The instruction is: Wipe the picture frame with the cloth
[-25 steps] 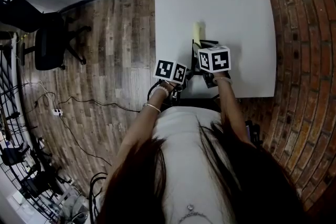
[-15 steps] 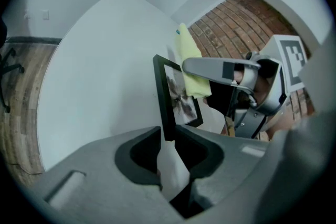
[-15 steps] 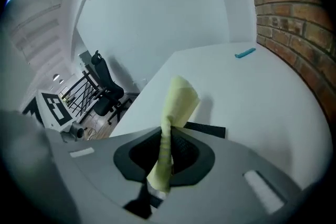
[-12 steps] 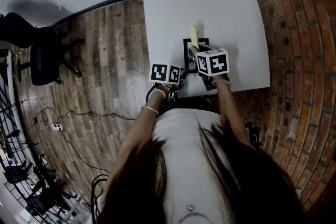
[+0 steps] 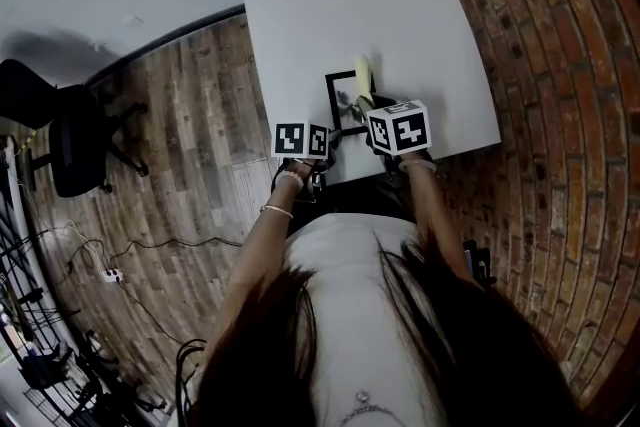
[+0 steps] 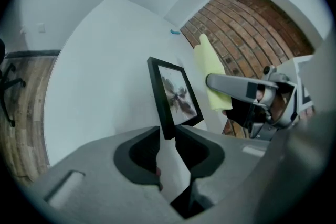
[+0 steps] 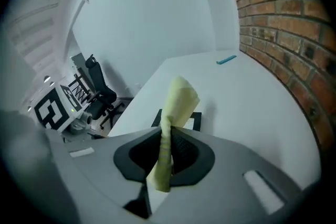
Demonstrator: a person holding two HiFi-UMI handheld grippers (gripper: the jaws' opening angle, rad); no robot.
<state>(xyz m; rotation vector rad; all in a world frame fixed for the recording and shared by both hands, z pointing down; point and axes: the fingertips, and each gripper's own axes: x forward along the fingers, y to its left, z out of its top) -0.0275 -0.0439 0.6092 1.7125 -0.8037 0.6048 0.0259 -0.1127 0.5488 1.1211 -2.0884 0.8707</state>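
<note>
Low centre of left gripper view: just widened the jaws of the left gripper [image 6: 167, 134], leaving the near corner of the black rectangular picture frame [image 6: 176, 94] loose between the tips, not pinched. Sits mid-picture on the white table [image 6: 94, 86], next to the folded yellow cloth [image 6: 210, 73]. Right gripper view, centre: right gripper [image 7: 167, 136] clenched on that cloth, poking up over the frame. Head view, centre: shows more frame than a second ago. Likely unbraced now; could slide under a wipe.
</note>
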